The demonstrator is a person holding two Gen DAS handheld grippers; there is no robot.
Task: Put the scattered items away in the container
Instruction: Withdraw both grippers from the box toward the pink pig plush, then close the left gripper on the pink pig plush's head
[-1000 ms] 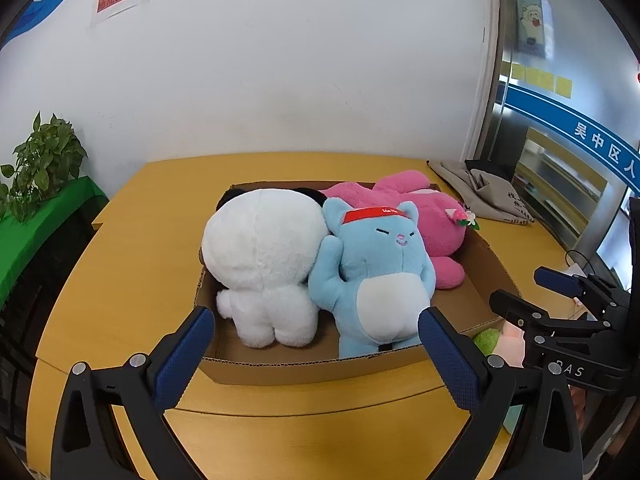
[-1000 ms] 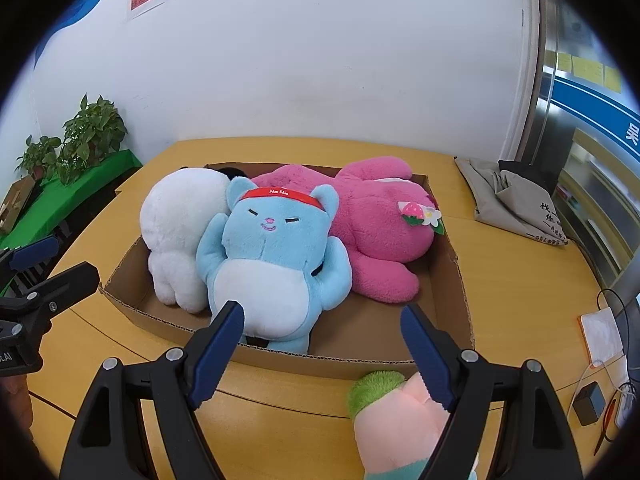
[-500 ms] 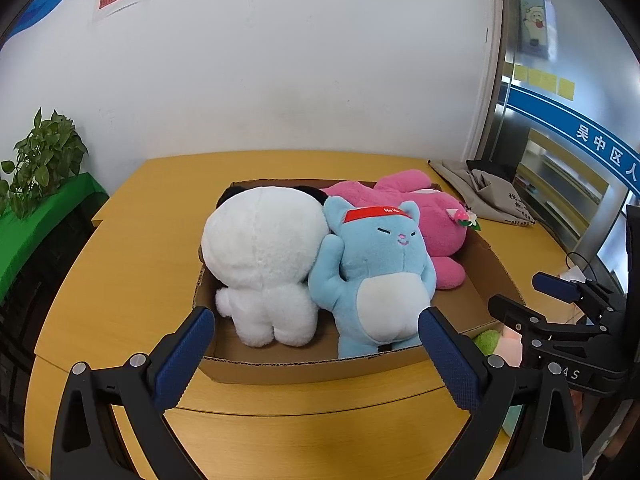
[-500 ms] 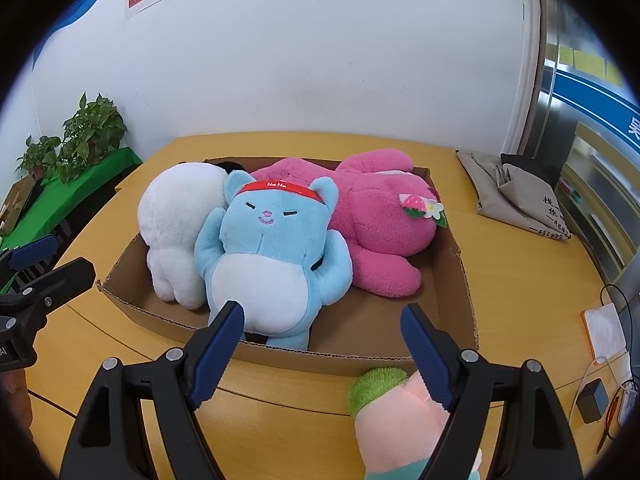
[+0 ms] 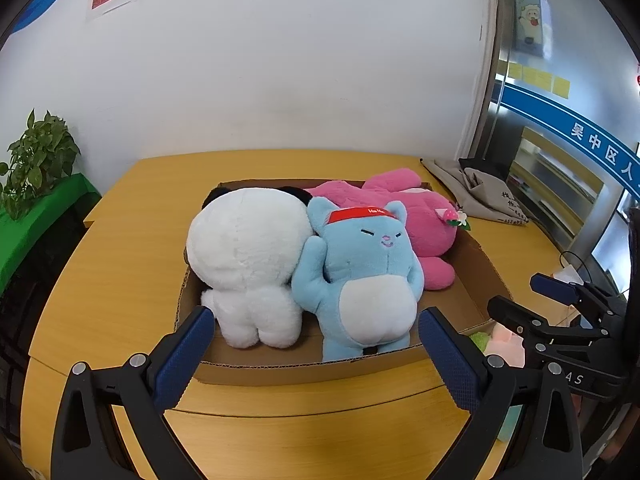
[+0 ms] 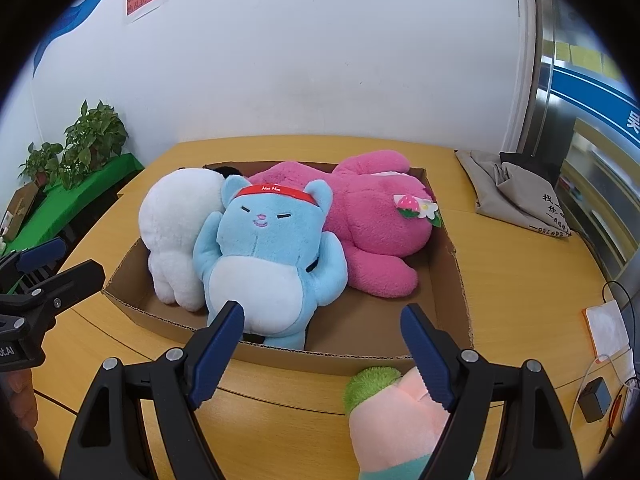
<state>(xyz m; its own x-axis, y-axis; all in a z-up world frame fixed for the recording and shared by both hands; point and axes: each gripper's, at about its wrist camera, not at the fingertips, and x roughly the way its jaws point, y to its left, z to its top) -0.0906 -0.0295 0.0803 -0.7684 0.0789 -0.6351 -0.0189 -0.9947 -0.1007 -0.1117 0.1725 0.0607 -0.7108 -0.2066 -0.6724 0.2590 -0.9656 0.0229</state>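
Both grippers [image 5: 312, 350] [image 6: 322, 344] gape empty (three plush toys [image 6: 260, 256] boxed [image 6: 448, 264], one outside [image 6: 396, 416]).

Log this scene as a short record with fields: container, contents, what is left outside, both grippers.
container: cardboard box on the wooden table
contents: white plush, blue cat, pink plush
outside: peach plush on the table at the box's near right corner
left gripper: open, empty
right gripper: open, empty, its right finger in front of the peach plush

Three plush toys [image 6: 264, 248] in the box [image 6: 448, 280] — a fourth [image 6: 396, 412] before it.
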